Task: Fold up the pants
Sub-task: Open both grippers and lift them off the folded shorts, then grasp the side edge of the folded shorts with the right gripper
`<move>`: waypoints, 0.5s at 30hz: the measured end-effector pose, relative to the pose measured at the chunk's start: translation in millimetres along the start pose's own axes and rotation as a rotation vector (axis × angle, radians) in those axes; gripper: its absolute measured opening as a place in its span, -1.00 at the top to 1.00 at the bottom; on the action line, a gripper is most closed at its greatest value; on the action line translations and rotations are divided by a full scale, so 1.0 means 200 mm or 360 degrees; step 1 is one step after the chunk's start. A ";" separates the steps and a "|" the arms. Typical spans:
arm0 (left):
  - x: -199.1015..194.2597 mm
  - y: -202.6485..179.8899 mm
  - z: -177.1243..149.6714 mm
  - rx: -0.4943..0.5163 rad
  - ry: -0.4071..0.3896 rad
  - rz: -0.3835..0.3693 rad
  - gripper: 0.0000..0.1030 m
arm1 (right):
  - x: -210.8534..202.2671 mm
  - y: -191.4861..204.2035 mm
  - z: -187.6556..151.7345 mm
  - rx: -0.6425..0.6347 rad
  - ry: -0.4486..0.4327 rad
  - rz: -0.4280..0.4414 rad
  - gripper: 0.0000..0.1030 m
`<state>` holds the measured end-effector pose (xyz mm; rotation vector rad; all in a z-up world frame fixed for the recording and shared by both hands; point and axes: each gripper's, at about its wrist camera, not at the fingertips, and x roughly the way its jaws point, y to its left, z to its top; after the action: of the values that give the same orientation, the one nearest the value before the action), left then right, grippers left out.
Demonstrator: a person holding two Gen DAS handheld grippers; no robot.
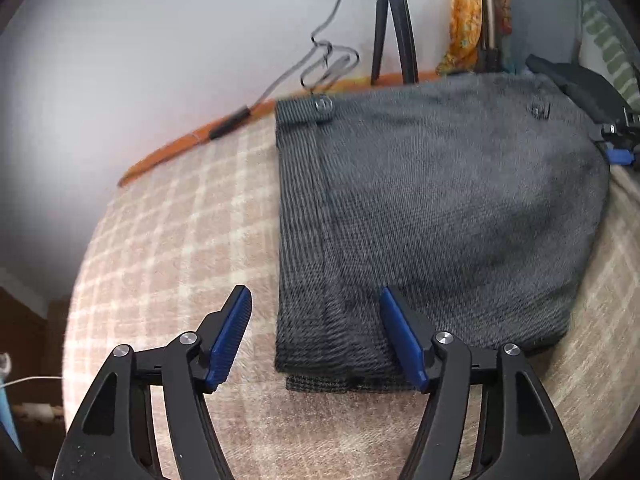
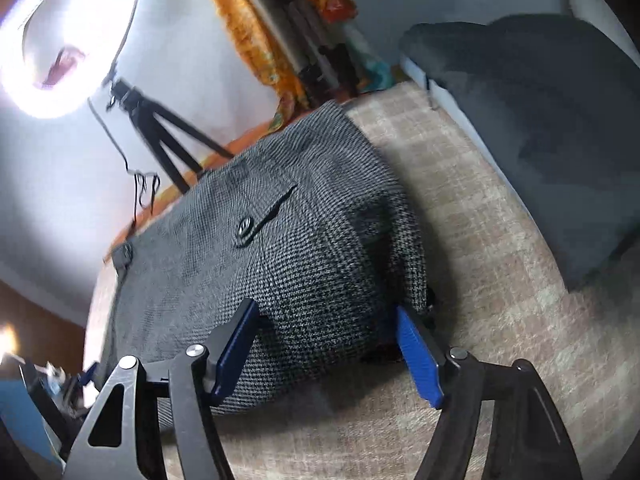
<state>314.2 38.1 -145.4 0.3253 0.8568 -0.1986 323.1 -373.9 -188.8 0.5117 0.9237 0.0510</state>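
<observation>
Grey woven pants (image 1: 440,220) lie folded in a compact stack on the checked beige bed cover (image 1: 180,220). The waistband with a button (image 1: 323,105) is at the far left corner. My left gripper (image 1: 316,336) is open and empty, its jaws straddling the near left edge of the stack. The right wrist view shows the same pants (image 2: 280,260) with a back pocket button (image 2: 245,226). My right gripper (image 2: 326,344) is open and empty at the near corner of the stack. The right gripper also shows in the left wrist view (image 1: 618,142), at the far right edge of the pants.
A black tripod (image 1: 394,24) and a dangling cable (image 1: 328,60) stand beyond the far bed edge. A ring light (image 2: 68,36) glows at the left. A dark garment pile (image 2: 540,120) lies on the bed at right. Orange cloth (image 2: 256,40) hangs behind.
</observation>
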 end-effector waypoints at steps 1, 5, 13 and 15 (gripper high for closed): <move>-0.03 -0.01 0.01 0.0003 -0.0033 -0.0003 -0.31 | -0.01 -0.01 -0.01 0.0019 -0.0006 0.0010 -0.41; -0.14 -0.14 0.12 0.0037 -0.0160 -0.0094 -0.31 | -0.04 -0.04 -0.05 0.0039 -0.0031 0.0023 -0.41; -0.05 -0.47 0.31 0.0139 -0.0189 -0.0279 -0.31 | -0.01 -0.10 -0.05 0.0147 0.0011 0.0117 -0.47; -0.02 -0.52 0.34 0.0141 -0.0188 -0.0312 -0.31 | 0.00 -0.10 -0.04 0.0159 -0.0009 0.0143 -0.52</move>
<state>327.7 -82.2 -121.4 0.3092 0.7638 -0.4352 313.8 -389.2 -202.0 0.6456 0.9006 0.0855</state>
